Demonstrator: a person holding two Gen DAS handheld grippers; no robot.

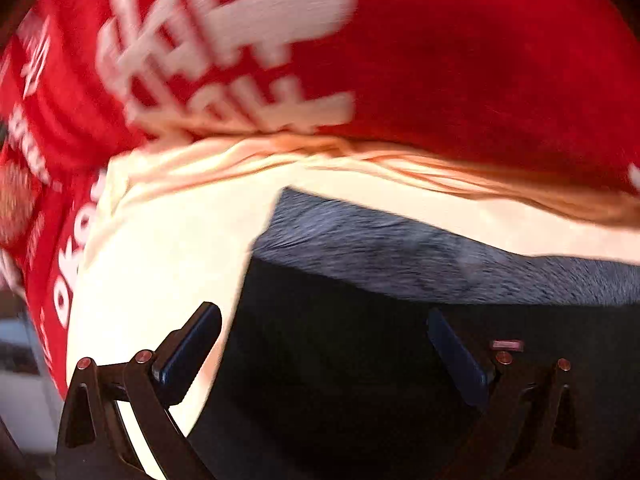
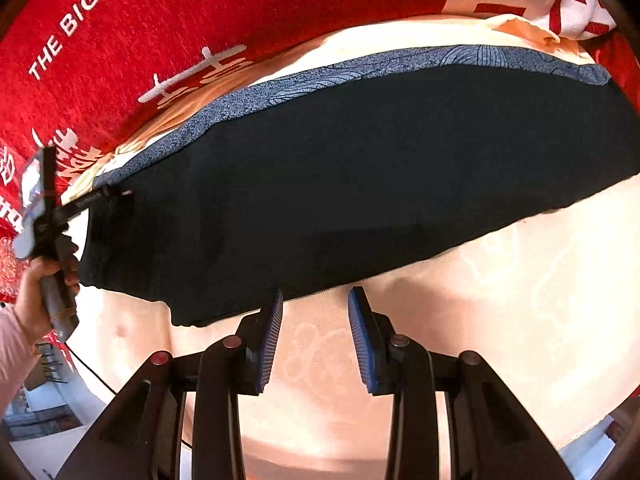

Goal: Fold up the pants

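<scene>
The pants (image 2: 340,184) are dark, near black, with a blue-grey patterned part along the far edge (image 2: 440,58). They lie flat as a long band on a cream cloth (image 2: 520,300). My right gripper (image 2: 315,300) is open and empty, its fingertips just at the near edge of the pants. My left gripper (image 1: 324,320) is open over the dark fabric (image 1: 340,360), close above it, with the patterned part (image 1: 400,248) ahead. In the right wrist view the left gripper (image 2: 116,193) sits at the left end of the pants, held by a hand (image 2: 36,280).
A red cloth with white lettering (image 2: 160,20) covers the surface behind the cream cloth and also fills the top of the left wrist view (image 1: 480,60). A thin black cable (image 2: 92,372) trails below the hand. The left wrist view is blurred.
</scene>
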